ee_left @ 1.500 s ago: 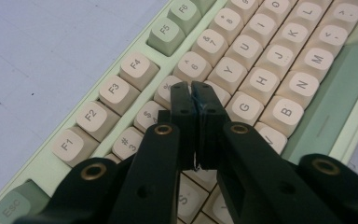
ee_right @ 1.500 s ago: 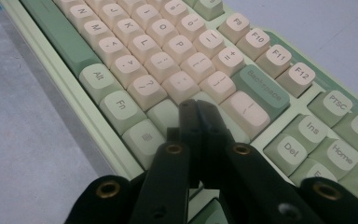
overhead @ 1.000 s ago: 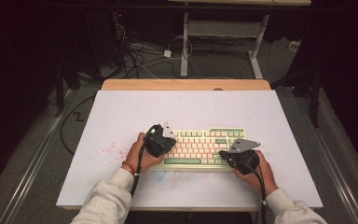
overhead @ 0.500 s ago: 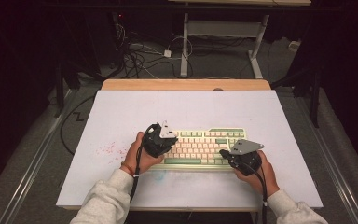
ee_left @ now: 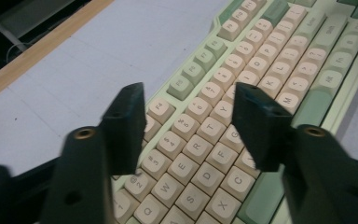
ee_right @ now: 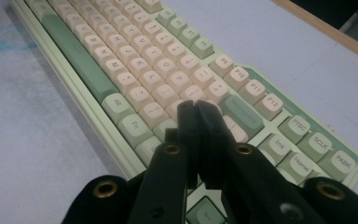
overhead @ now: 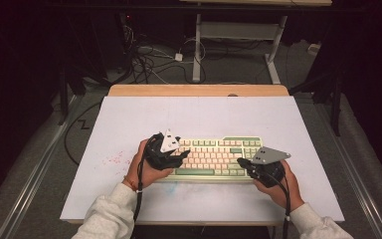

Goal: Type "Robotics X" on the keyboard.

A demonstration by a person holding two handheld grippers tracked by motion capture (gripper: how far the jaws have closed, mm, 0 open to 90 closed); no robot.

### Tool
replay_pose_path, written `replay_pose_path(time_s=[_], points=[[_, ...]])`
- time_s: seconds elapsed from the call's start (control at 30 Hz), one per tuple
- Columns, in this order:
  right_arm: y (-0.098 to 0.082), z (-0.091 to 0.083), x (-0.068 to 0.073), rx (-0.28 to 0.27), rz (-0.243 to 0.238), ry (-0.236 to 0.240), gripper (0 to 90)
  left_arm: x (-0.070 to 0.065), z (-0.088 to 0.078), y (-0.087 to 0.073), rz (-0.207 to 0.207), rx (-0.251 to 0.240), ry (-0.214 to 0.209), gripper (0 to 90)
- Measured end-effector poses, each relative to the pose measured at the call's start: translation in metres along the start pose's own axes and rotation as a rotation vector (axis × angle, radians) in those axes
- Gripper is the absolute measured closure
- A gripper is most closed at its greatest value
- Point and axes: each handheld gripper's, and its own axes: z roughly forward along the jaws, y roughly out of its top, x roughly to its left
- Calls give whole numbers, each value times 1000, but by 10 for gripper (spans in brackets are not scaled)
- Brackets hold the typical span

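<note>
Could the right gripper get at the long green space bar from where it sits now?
Probably yes. The right gripper sits shut over the keyboard's right end, and the space bar lies along the near row with nothing on it. The left gripper, fingers apart, is above the left-hand keys, out of that path.

On the one white table (overhead: 129, 124) lay one cream-and-green keyboard (overhead: 219, 154) with one long green space bar (overhead: 195, 172), attended by two black grippers, left (overhead: 181, 155) and right (overhead: 242, 163), each carrying one grey three-cornered plate and one trailing cable.
</note>
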Motion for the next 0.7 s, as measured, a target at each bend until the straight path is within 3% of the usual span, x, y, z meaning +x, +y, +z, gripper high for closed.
replay_pose_path(time_s=[0.13, 0.23, 0.37, 0.53, 0.7], points=[[1, -5, 1, -17, -2, 6, 891, -1, -5, -4, -1, -24, 23, 216], [2, -7, 1, -19, -3, 9, 888, -2, -9, -8, 6, -38, 22, 165], [2, -10, 1, -27, -4, 12, 897, -5, -16, -15, 50, -49, 53, 151], [3, -13, 1, -35, 3, 15, 900, -9, -25, -28, 61, -58, 82, 151], [5, -14, 1, -37, 2, 19, 900, -12, -34, -43, 67, -37, 96, 151]])
